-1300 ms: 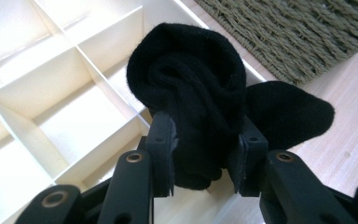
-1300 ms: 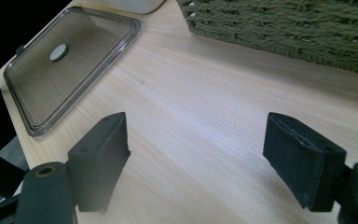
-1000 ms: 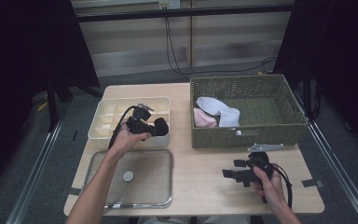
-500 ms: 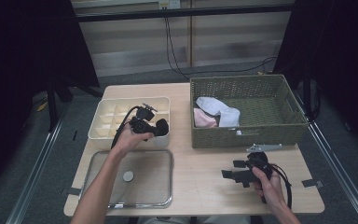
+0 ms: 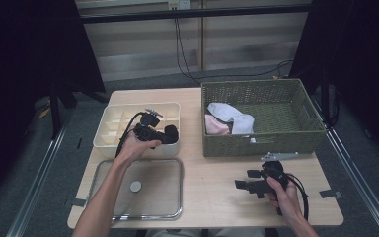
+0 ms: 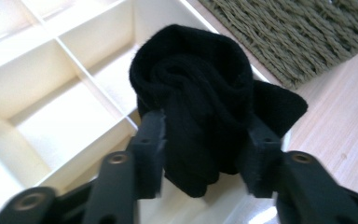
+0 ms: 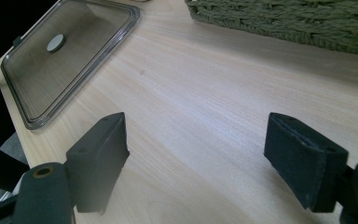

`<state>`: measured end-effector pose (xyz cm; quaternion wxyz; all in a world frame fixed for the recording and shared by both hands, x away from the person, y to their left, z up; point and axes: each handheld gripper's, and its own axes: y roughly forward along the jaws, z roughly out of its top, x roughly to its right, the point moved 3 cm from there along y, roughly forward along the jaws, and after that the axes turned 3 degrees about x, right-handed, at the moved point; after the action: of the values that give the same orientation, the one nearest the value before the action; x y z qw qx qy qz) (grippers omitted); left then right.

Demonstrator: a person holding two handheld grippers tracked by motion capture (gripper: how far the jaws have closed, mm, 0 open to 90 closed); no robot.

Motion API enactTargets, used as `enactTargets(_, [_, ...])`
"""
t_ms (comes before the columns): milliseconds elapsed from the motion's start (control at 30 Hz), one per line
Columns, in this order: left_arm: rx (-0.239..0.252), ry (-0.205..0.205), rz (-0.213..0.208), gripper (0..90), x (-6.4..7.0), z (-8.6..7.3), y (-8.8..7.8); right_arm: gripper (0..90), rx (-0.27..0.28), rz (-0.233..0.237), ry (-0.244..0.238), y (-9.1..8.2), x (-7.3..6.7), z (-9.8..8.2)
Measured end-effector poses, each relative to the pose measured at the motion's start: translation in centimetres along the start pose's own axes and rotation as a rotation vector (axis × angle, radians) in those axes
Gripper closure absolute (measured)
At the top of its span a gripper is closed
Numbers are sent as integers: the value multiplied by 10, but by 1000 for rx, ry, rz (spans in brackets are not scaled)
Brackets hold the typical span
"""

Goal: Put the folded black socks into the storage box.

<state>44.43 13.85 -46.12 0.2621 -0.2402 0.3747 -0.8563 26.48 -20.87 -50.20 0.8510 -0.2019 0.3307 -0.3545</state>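
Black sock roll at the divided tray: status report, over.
Left gripper jaws just opening, black sock roll still between them over the divided tray. Right gripper open, empty, above the table. Nothing in the way.

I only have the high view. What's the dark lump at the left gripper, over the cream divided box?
Observer: A rolled black sock. It sits between the jaws of the left gripper, which have just been opening. Both pads lie close against it, and I cannot tell whether they still press.
Operator: Which part of the box is under it?
Observer: The side of the divided box nearest the wicker basket. The compartments beside the sock look empty.
Operator: Is the right gripper holding anything?
Observer: No. The right gripper has its jaws wide apart over the bare table.
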Motion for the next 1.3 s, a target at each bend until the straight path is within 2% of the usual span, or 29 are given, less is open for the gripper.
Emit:
enactTargets(33, [-8, 13, -3, 534, -1, 0, -1, 211, -2, 1, 1, 0, 0, 0])
enactTargets(67, [1, -6, -2, 530, 0, 0, -1, 210, -2, 2, 0, 0, 0, 0])
enactTargets(133, [18, -10, -12, 492, -1, 0, -4, 210, -2, 1, -2, 1, -1, 0])
enactTargets(167, [8, 10, -10, 478, -2, 1, -7, 210, -3, 3, -2, 1, -1, 0])
enactTargets(200, [15, -5, -5, 456, -2, 1, -7, 210, -5, 0, 0, 1, -2, 0])
enactTargets(333, [34, -14, -6, 404, -5, 4, -13, 211, -8, 2, -4, 2, -1, 0])
enactTargets(367, [51, -35, -1, 399, -5, 6, -14, 210, -9, 4, -3, 2, -2, 0])
enactTargets(500, [59, -19, -4, 364, -6, 11, -15, 210, -10, 5, -7, 2, -1, -1])
enactTargets(533, [72, -29, -2, 361, -6, 14, -13, 210, -10, 6, -6, 2, -1, -1])
enactTargets(600, [65, -12, 13, 353, -5, 18, -12, 210, -13, 11, -5, 1, -2, -1])
enactTargets(667, [78, -12, 8, 354, -3, 20, -10, 210, -16, 11, -6, 1, -2, -2])
enactTargets(700, [64, -5, 26, 356, -4, 21, -8, 210, -17, 12, -6, 1, -1, -2])
enactTargets(733, [67, -29, 28, 348, -4, 20, -4, 210, -16, 11, -3, 0, -1, -2])
enactTargets(767, [45, -28, 10, 344, -6, 18, 0, 210, -14, 10, -1, 0, -1, -2])
enactTargets(833, [34, -23, 6, 395, -6, 15, 4, 210, -12, 8, -5, 0, 0, -2])
enactTargets(867, [28, 4, -9, 507, -4, 13, 4, 210, -13, 8, -5, -1, 0, -2])
enactTargets(900, [25, 5, 5, 557, -2, 13, 5, 210, -15, 6, -5, -1, 0, -3])
enactTargets(967, [20, 9, 0, 631, -1, 13, 4, 211, -17, 6, -3, 0, 1, -3])
enactTargets(1033, [9, 20, -9, 660, 1, 13, 1, 210, -23, 4, 3, 0, 0, -3])
enactTargets(1100, [-2, 15, -11, 675, 1, 12, 3, 210, -25, 3, -2, 0, 0, -3])
enactTargets(1200, [5, -2, -27, 683, -1, 8, 6, 210, -24, 2, 1, 0, 0, -3])
enactTargets(1300, [-3, 10, -38, 685, -3, 4, 8, 210, -24, 1, 3, 1, 0, -3])
